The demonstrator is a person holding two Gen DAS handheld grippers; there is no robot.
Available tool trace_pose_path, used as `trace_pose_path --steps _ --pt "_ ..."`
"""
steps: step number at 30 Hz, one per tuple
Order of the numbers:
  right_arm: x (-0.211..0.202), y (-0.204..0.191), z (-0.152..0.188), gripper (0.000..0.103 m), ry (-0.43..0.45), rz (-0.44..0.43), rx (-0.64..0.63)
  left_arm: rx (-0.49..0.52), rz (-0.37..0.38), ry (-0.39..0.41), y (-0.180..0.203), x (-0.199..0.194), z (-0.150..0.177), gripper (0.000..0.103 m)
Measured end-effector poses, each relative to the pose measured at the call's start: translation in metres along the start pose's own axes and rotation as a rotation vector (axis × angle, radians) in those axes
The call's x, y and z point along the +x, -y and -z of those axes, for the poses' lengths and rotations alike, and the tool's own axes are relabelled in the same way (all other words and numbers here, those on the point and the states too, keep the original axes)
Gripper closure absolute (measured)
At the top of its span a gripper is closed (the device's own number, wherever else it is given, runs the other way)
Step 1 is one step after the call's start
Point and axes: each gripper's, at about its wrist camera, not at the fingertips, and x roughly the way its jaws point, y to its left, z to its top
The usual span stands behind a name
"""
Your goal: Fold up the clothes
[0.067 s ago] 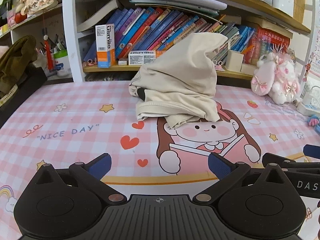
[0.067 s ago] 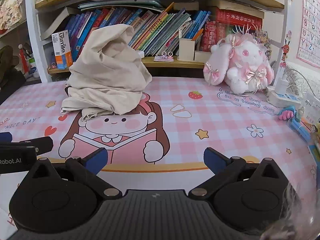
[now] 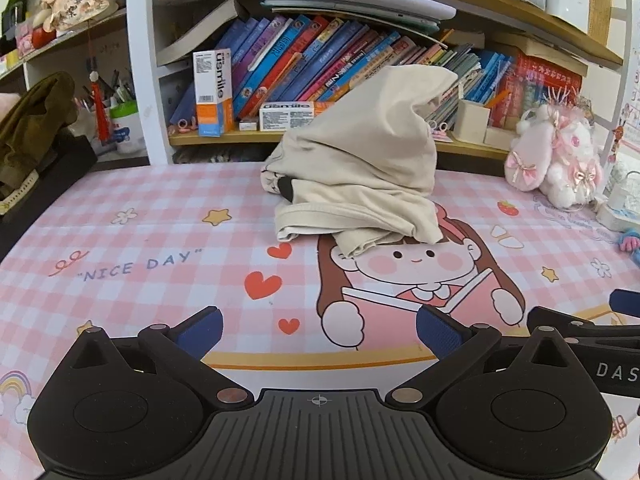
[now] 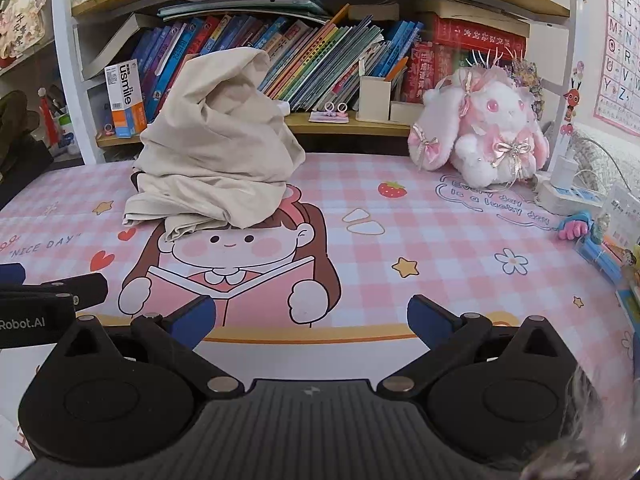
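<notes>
A beige garment (image 3: 360, 168) (image 4: 216, 160) lies heaped in a tall crumpled pile on the pink checked mat (image 3: 140, 240) (image 4: 420, 240), toward the back near the shelf. My left gripper (image 3: 319, 330) is open near the mat's front edge, well short of the pile, with nothing between its blue pads (image 3: 200, 330). My right gripper (image 4: 311, 320) is open too, at the front, the pile ahead to its left. Each gripper shows at the other view's side edge.
A bookshelf (image 3: 320, 60) with books and boxes runs along the back. A pink plush rabbit (image 4: 480, 136) sits at the back right, with a power strip (image 4: 568, 196) and small toys (image 4: 600, 248) along the right edge. A dark olive cloth (image 3: 28, 128) lies at far left.
</notes>
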Motion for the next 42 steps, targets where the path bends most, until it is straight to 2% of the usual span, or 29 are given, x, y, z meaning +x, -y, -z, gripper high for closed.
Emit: trace_pose_path --steps 20,42 --pt "0.001 0.001 0.001 0.0 -0.012 -0.003 0.01 -0.007 -0.05 0.012 -0.001 -0.001 0.0 0.0" --pt "0.01 0.002 0.001 0.0 -0.036 -0.003 0.017 -0.011 -0.048 -0.005 -0.002 0.006 0.0 0.0"
